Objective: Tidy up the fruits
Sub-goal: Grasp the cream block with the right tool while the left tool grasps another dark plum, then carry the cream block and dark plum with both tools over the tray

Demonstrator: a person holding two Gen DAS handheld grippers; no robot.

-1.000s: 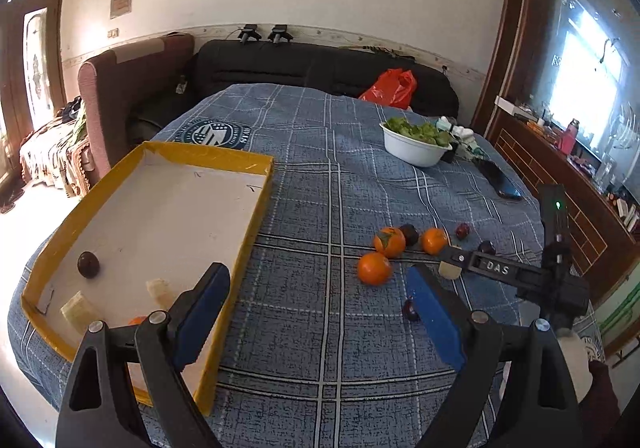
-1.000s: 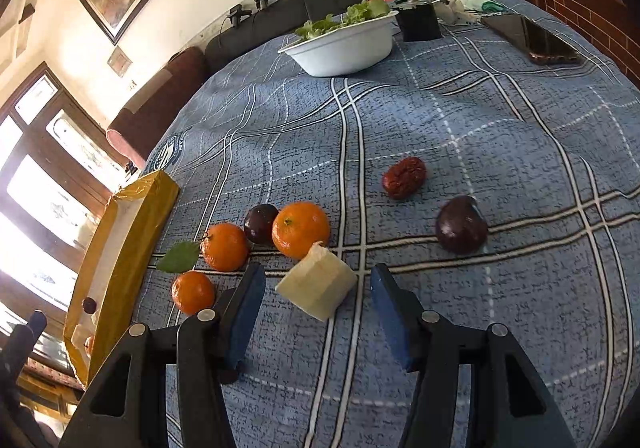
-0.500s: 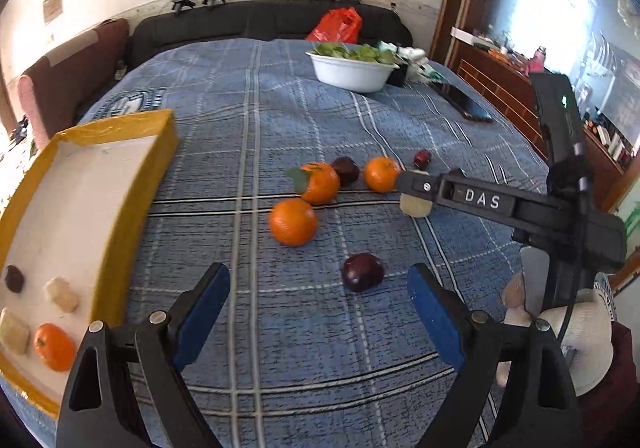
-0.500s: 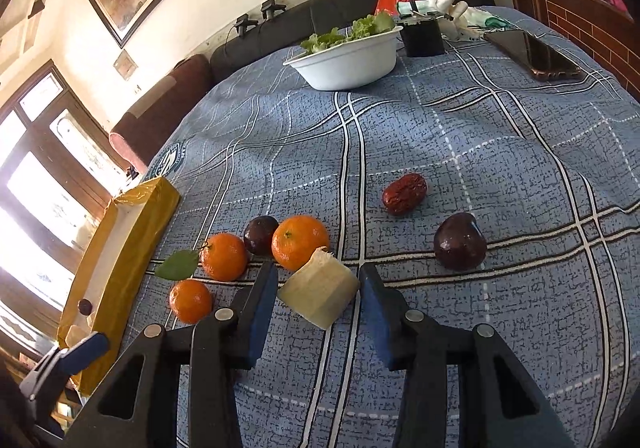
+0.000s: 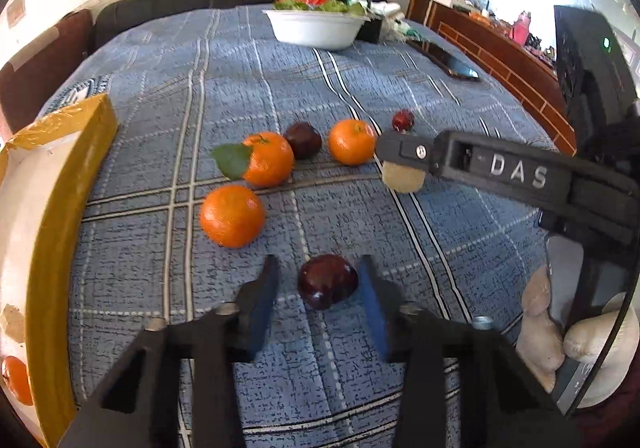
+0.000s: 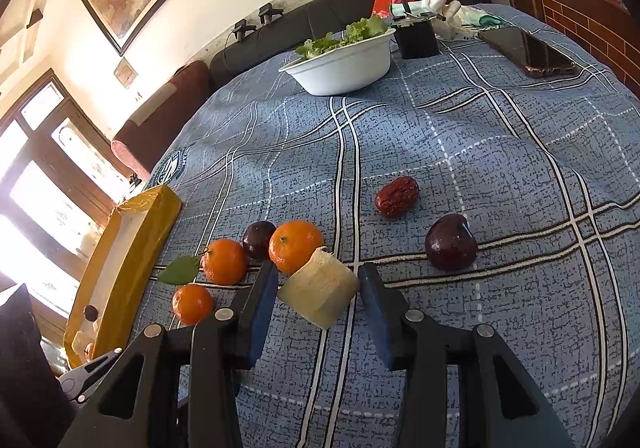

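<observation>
**Fruits: both grippers closing on pieces, yellow tray waiting at the left**

The fruits lie loose on the blue plaid cloth point(image 5: 400, 87). The left gripper point(image 5: 318, 290) has just been closing around a dark plum point(image 5: 327, 280); its right pad looks to touch the fruit, while a sliver of cloth shows at the left pad, so a firm hold is not certain. The right gripper point(image 6: 318, 294) has its jaws narrowed about a pale fruit chunk point(image 6: 319, 291); the left pad seems to touch it, and a small gap shows on the right.

Risks, as I judge them: the plum is round and glossy, so an uneven squeeze could pop it forward towards the near orange point(image 5: 232, 215). The chunk touches another orange point(image 6: 296, 246), which could roll when it lifts. Both grippers work close together and could knock each other when swinging left.

Room: the yellow tray point(image 5: 60, 207) stands at the left, its raised rim needing clearance. Three oranges sit between the chunk and the tray; the near cloth is open. The white bowl point(image 6: 344, 65) and phone point(image 6: 528, 49) lie far off.
</observation>
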